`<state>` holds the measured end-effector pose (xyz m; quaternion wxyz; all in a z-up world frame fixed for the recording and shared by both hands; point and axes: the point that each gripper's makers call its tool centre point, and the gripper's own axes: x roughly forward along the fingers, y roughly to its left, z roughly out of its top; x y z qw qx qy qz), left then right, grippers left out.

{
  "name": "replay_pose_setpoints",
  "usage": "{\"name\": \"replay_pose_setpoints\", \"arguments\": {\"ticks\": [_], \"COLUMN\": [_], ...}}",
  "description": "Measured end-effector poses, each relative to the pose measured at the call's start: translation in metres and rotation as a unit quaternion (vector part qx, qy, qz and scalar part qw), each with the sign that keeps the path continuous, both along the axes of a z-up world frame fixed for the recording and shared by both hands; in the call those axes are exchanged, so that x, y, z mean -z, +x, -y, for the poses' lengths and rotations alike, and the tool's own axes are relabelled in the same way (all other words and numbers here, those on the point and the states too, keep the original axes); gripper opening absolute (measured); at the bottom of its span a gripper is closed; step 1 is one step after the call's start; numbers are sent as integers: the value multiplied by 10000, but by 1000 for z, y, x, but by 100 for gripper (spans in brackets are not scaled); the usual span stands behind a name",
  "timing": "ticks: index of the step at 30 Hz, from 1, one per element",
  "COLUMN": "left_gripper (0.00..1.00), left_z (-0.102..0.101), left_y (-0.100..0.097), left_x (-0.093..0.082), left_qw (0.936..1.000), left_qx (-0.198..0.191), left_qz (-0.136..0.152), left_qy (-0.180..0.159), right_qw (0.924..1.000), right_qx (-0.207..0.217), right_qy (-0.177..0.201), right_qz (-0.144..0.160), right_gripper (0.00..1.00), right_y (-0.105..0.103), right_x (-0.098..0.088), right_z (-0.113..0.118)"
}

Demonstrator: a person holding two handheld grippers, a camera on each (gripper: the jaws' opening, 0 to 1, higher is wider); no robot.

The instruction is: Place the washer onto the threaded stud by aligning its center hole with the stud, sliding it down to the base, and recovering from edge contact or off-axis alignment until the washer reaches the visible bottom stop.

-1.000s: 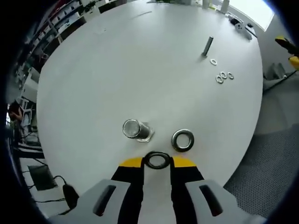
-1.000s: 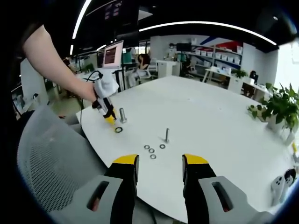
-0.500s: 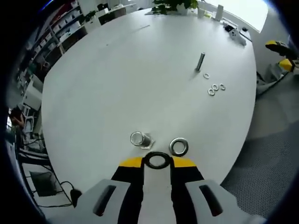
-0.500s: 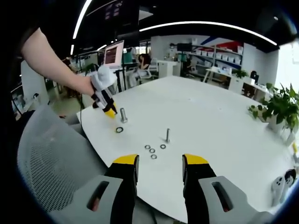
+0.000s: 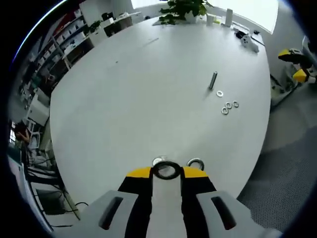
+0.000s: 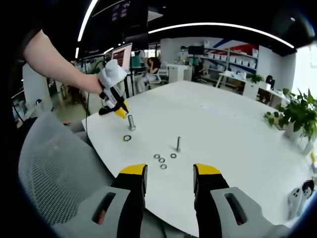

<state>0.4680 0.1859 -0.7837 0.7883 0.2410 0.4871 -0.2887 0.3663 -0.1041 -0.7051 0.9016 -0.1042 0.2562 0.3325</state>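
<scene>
Washer (image 5: 166, 170) held by the left gripper (image 5: 166, 172) is a dark flat ring, pinched at its rim between the two yellow-tipped jaws, its hole facing the camera and open right through. Largest in both views is the round white worktop (image 5: 148, 94), which carries everything else (a grey mesh chair back (image 6: 54, 163) stands at its near edge in the right gripper view). Two studs stand upright on it, their long axes rising straight from the surface: the thick threaded stud (image 6: 131, 122) just below the left gripper's yellow tips (image 6: 120, 112), and a thinner stud (image 5: 213, 81) well apart toward the middle of the worktop. In the left gripper view the thick stud's top (image 5: 158, 161) peeps out just behind the held washer, seen nearly end-on. One shiny loose washer (image 5: 195, 163) lies flat beside that stud. Four small washers (image 5: 227, 105) lie flat near the thin stud, one close to its foot and three in a cluster. The right gripper (image 6: 169, 171) hovers off the worktop's edge, its jaws apart with nothing between them.
</scene>
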Motion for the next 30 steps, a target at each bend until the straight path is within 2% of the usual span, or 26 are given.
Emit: {"name": "replay_pose_setpoints", "arguments": {"ticks": [7, 8, 9, 10, 11, 12, 14, 15, 16, 17, 18, 19, 20, 21, 22, 24, 26, 27, 29, 30], "left_gripper": [19, 15, 0, 0, 0, 0, 0, 0, 0, 0, 0, 0, 0, 0, 0, 0, 0, 0, 0, 0], "left_z": [1, 0, 5, 3, 3, 9, 11, 14, 13, 10, 6, 1, -9, -17, -28, -44, -59, -67, -76, -79], "left_y": [10, 11, 4, 12, 10, 1, 0, 1, 2, 8, 11, 11, 3, -5, -12, -21, -32, -35, -39, -41], "left_x": [5, 7, 7, 9, 15, 8, 10, 10, 4, -2, -13, -19, -22, -18, -18, -16, -13, -14, -16, -19], "left_qw": [9999, 9999, 9980, 9999, 9994, 9994, 9996, 9998, 9999, 9992, 9978, 9964, 9958, 9957, 9955, 9961, 9958, 9948, 9914, 9908], "left_qx": [0, 14, 523, 22, 205, 219, 121, 91, 172, 254, 185, 34, -242, -422, -513, -423, -606, -673, -1003, -1041], "left_qz": [-90, -111, -347, -99, -204, -206, -234, -164, -3, 299, 630, 842, 822, 724, 704, 740, 651, 748, 759, 792], "left_qy": [64, 72, 62, 93, 169, 169, 26, -69, -14, 72, 27, -93, -312, -388, -369, -239, -207, -181, -354, -360], "right_qw": [10000, 10000, 10000, 10000, 10000, 10000, 10000, 10000, 10000, 10000, 10000, 10000, 10000, 10000, 10000, 10000, 10000, 10000, 10000, 9999], "right_qx": [13, 13, 15, 19, 26, 28, 28, 33, 44, 50, 66, 73, 77, 80, 76, 9, -19, -33, -34, -42], "right_qy": [0, -4, -6, -3, 0, 2, -8, -6, 3, 5, 0, -2, 7, 3, -3, -14, -26, -32, -30, -42], "right_qz": [-3, -4, -9, -8, -4, -3, -4, -2, 8, 6, -9, -13, -6, -2, 1, -40, -62, -52, -80, -103], "right_gripper": [39, 39, 39, 39, 39, 39, 39, 39, 39, 39, 39, 39, 39, 39, 39, 39, 39, 39, 39, 39], "right_y": [0, 1, 1, 1, 1, 1, 1, 1, 1, 1, 1, 1, 2, 2, 2, 1, 1, 0, -1, -1], "right_x": [0, 0, 1, 1, 0, 0, 1, 0, 0, 0, 1, 1, 0, 0, 0, 1, 2, 2, 3, 4], "right_z": [1, 1, 1, 1, 1, 1, 1, 1, 2, 2, 2, 3, 3, 3, 2, 0, -1, -1, -1, -2]}}
